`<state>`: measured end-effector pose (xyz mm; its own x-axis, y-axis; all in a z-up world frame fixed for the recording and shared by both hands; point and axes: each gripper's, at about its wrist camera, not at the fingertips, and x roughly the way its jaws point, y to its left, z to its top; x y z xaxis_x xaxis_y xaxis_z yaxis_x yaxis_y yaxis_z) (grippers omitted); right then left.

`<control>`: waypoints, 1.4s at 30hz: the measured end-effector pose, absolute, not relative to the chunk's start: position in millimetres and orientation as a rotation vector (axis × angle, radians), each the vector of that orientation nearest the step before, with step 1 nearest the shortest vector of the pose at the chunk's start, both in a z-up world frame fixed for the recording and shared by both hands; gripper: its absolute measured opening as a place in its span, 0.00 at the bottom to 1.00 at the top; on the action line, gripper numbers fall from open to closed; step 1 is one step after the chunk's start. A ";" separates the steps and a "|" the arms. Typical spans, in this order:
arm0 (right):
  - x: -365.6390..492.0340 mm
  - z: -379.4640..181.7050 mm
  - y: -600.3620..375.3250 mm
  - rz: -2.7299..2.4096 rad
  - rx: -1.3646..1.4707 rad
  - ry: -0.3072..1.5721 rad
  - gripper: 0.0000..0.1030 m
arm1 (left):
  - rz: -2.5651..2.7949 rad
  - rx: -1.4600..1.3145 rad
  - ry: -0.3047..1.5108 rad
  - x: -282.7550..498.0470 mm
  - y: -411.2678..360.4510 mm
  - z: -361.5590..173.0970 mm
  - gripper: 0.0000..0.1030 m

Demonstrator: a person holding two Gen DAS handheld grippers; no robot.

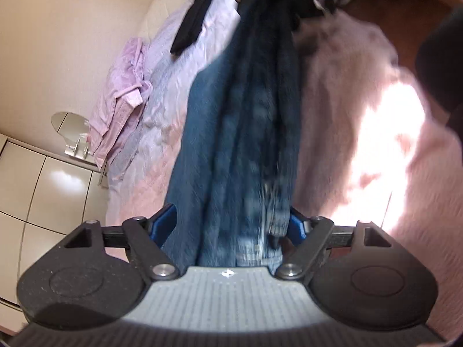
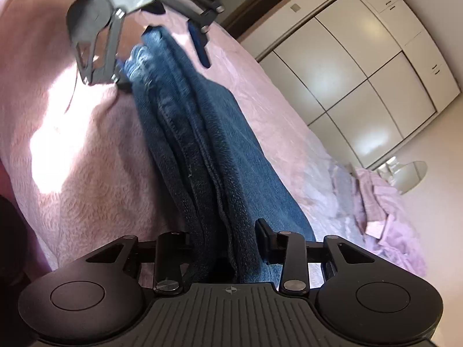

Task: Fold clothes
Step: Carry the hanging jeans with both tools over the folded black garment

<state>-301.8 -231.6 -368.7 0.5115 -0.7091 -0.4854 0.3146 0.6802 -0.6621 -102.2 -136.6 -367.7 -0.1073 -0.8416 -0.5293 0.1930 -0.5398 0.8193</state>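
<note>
A pair of blue jeans is stretched in a long bunched strip over the pink bedspread. My left gripper holds one end, with blue fingers on both sides of the denim. My right gripper holds the other end of the jeans, its black fingers close around the folded seams. The left gripper also shows in the right wrist view at the far end of the jeans. The image is blurred by motion in the left wrist view.
A lilac garment lies crumpled at the bed's far edge, also in the right wrist view. A black garment lies on the bedspread. White wardrobe doors and a small round mirror stand beside the bed.
</note>
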 end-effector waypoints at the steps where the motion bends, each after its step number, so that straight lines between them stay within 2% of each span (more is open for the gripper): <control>1: -304.1 -364.8 -235.6 -0.639 -0.526 0.819 0.34 | -1.741 1.427 -0.740 -99.1 -139.5 -369.6 0.66; 7: -301.0 -336.3 -252.6 -0.525 -0.425 0.910 0.32 | -1.807 1.530 -0.596 -94.4 -164.2 -342.7 0.45; 15: -294.8 -228.5 -281.5 -0.429 -0.316 1.058 0.31 | -1.930 1.589 -0.388 -99.8 -196.8 -229.5 0.41; 19: -301.1 -177.3 -283.4 -0.399 -0.272 1.120 0.29 | -2.009 1.588 -0.352 -105.2 -210.0 -186.2 0.41; 25: -327.5 -124.3 -293.6 -0.461 -0.227 1.164 0.28 | -2.095 1.568 -0.431 -135.3 -240.8 -145.6 0.41; 31: -382.9 -82.7 -333.4 -0.605 -0.233 1.149 0.28 | -2.118 1.519 -0.623 -202.6 -308.5 -103.4 0.41; 38: -502.4 -42.6 -430.9 -0.790 -0.310 1.098 0.28 | -2.064 1.403 -0.828 -347.8 -434.8 -72.8 0.41; 42: -603.6 -40.6 -520.5 -0.819 -0.393 1.088 0.28 | -2.010 1.348 -0.826 -451.8 -529.5 -80.2 0.41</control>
<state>-603.6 -520.5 -40.6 0.2177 -0.7515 -0.6228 0.3905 0.6518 -0.6501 -451.8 -529.5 -80.2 -0.3247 -0.7458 -0.5818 0.1212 -0.6428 0.7564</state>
